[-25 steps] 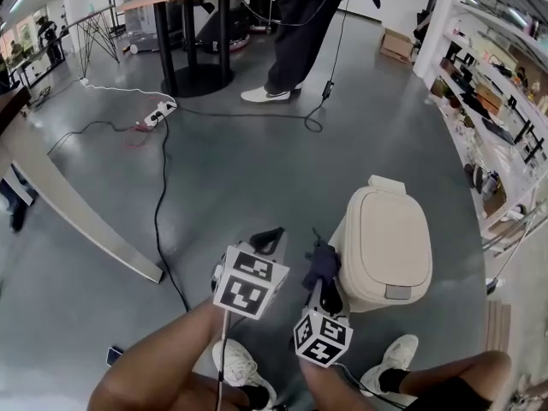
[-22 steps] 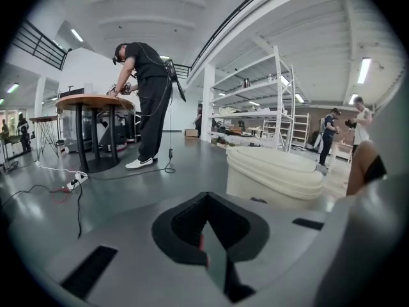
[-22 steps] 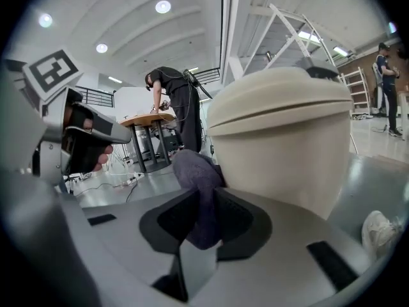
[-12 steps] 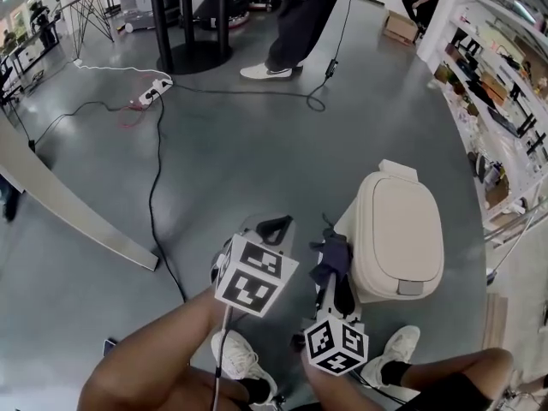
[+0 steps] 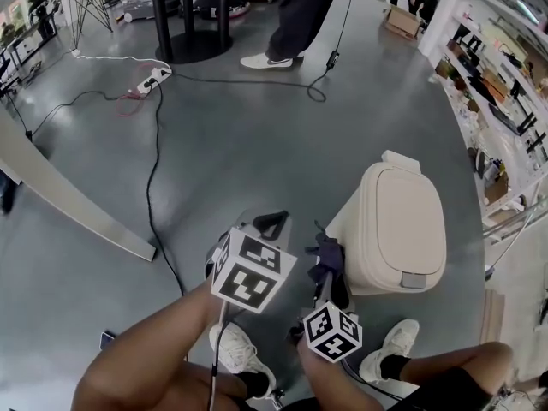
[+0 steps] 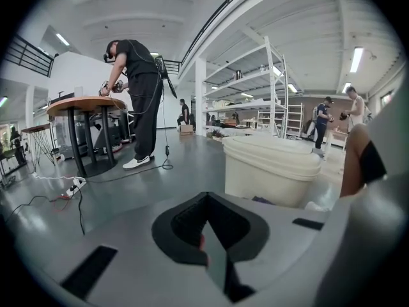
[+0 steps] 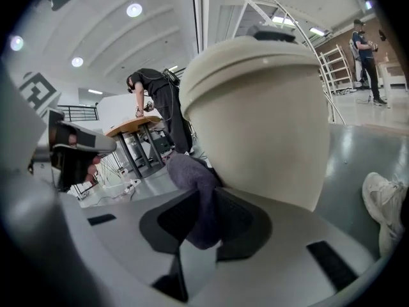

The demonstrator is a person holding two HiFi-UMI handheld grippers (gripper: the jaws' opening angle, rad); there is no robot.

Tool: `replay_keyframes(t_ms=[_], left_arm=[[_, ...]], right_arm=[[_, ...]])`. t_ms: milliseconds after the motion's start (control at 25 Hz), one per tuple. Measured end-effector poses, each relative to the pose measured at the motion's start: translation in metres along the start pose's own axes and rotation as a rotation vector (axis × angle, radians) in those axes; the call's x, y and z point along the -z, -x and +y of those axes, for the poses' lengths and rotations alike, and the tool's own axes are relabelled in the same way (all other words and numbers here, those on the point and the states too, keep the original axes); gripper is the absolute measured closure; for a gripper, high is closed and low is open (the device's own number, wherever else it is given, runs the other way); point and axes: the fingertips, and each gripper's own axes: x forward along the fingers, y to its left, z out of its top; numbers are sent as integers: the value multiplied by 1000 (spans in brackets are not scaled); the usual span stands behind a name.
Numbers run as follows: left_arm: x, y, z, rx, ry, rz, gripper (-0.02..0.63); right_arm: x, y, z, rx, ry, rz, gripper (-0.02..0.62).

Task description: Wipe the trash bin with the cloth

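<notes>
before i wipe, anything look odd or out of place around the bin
Nothing stands out. The trash bin stands upright, lid shut, with no spill or damage showing. The cloth is clamped in the right tongs beside it. Only a black cable and power strip sprawl loosely across the floor beyond.

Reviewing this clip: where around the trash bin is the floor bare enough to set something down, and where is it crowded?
Bare floor lies between the black cable and the trash bin, ahead of the person. Crowded: shelving stands close on the bin's right, and the person's shoes plus the right gripper holding the cloth fill its near side.
</notes>
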Motion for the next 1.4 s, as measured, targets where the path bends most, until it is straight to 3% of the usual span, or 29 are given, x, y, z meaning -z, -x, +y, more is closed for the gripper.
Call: replay_keyframes(t_ms=[480, 840, 960, 1160, 1400], left_arm=[[18, -4, 8, -1, 22, 49, 606], [26, -10, 3, -4, -29, 89, 606], [29, -8, 7, -6, 11, 92, 606], [27, -3, 16, -25, 31, 87, 606], [23, 0, 20, -43, 22, 73, 607]], right_arm=[[71, -46, -35, 143, 112, 120, 518], [108, -63, -42, 181, 208, 190, 518], [119, -61, -48, 194, 227, 216, 518], [107, -55, -30, 135, 249, 186, 518], [47, -38, 19, 36, 196, 28, 518]])
